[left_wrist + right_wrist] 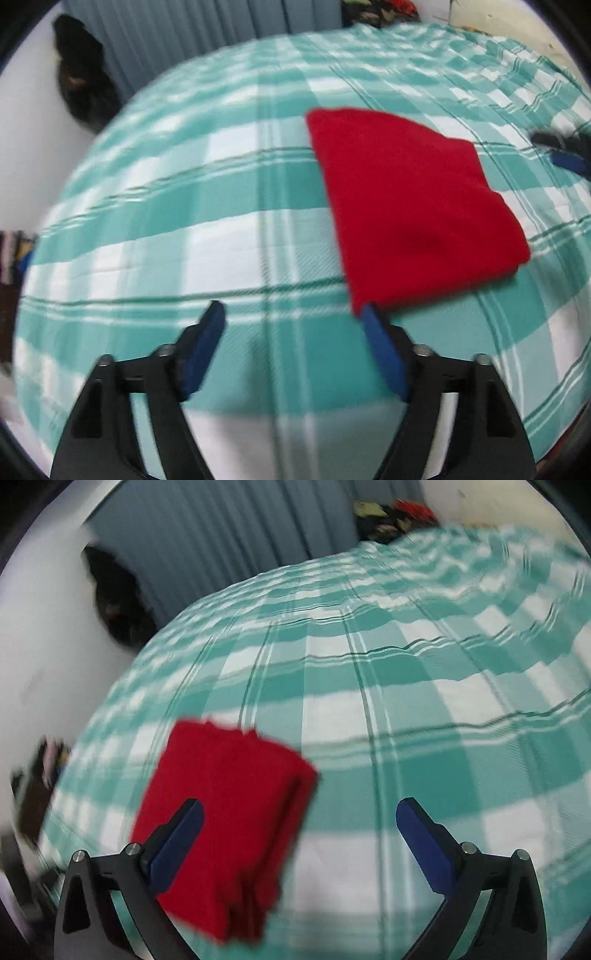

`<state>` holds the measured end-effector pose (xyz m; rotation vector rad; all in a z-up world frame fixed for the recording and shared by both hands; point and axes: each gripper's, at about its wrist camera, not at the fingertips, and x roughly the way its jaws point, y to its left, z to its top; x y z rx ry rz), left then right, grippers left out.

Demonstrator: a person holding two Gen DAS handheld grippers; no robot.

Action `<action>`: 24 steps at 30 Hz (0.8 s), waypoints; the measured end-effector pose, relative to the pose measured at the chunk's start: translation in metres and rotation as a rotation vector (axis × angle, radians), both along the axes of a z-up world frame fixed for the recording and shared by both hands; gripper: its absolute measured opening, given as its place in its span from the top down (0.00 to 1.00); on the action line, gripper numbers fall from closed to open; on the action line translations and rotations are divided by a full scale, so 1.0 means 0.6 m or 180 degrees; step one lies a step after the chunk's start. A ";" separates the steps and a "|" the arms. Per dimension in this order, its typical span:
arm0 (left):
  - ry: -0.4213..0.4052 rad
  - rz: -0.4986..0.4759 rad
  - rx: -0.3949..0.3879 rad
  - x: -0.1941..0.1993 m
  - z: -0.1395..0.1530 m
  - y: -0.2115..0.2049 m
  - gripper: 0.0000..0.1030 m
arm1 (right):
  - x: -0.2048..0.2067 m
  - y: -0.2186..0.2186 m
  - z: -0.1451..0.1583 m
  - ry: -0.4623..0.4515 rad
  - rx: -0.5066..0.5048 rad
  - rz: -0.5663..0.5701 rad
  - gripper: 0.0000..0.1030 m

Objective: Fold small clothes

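One folded red cloth (410,206) on checked bedspread (184,229); two gaping tools.

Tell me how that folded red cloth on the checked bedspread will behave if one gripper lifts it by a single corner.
The red cloth looks like soft fabric folded into layers, stacked edges showing at its near end, so it would probably droop and unfold if lifted by one corner. It looks light for its size. Pushed, it may bunch up rather than slide, since the checked bedspread beneath is also soft cloth.

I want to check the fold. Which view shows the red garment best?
The left wrist view: the folded red garment lies whole and unobstructed. In the right wrist view it is blurrier, partly behind one finger, its layered edges visible.
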<state>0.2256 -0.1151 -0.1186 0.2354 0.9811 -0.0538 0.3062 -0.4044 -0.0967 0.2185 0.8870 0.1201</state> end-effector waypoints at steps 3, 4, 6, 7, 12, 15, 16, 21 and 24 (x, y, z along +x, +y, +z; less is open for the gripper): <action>-0.0319 0.0087 0.0177 -0.064 0.045 0.006 0.06 | -0.095 0.041 0.005 0.0142 -0.0468 0.0235 0.00; -0.0362 0.0098 0.0197 -0.079 0.059 0.005 0.05 | -0.114 0.051 0.009 0.0166 -0.0510 0.0280 0.00; -0.0441 0.0120 0.0194 -0.106 0.089 0.008 0.04 | -0.177 0.074 0.023 0.0179 -0.0550 0.0340 0.00; -0.0464 0.0132 0.0169 -0.117 0.102 0.008 0.03 | -0.211 0.081 0.029 0.0150 -0.0543 0.0346 0.00; -0.0472 0.0227 -0.0041 -0.174 0.150 0.024 0.03 | -0.335 0.113 0.073 0.0067 -0.0544 0.0185 0.00; -0.0530 0.0233 -0.0039 -0.208 0.175 0.030 0.03 | -0.374 0.132 0.093 0.0047 -0.0600 0.0177 0.00; -0.0529 0.0224 -0.0040 -0.215 0.180 0.031 0.03 | -0.388 0.139 0.102 0.0038 -0.0657 0.0192 0.00; -0.0510 0.0229 -0.0200 -0.243 0.200 0.044 0.01 | -0.432 0.159 0.140 -0.0056 -0.0856 0.0206 0.00; -0.0535 0.0212 -0.0175 -0.256 0.210 0.045 0.01 | -0.448 0.165 0.158 -0.0093 -0.0871 0.0172 0.00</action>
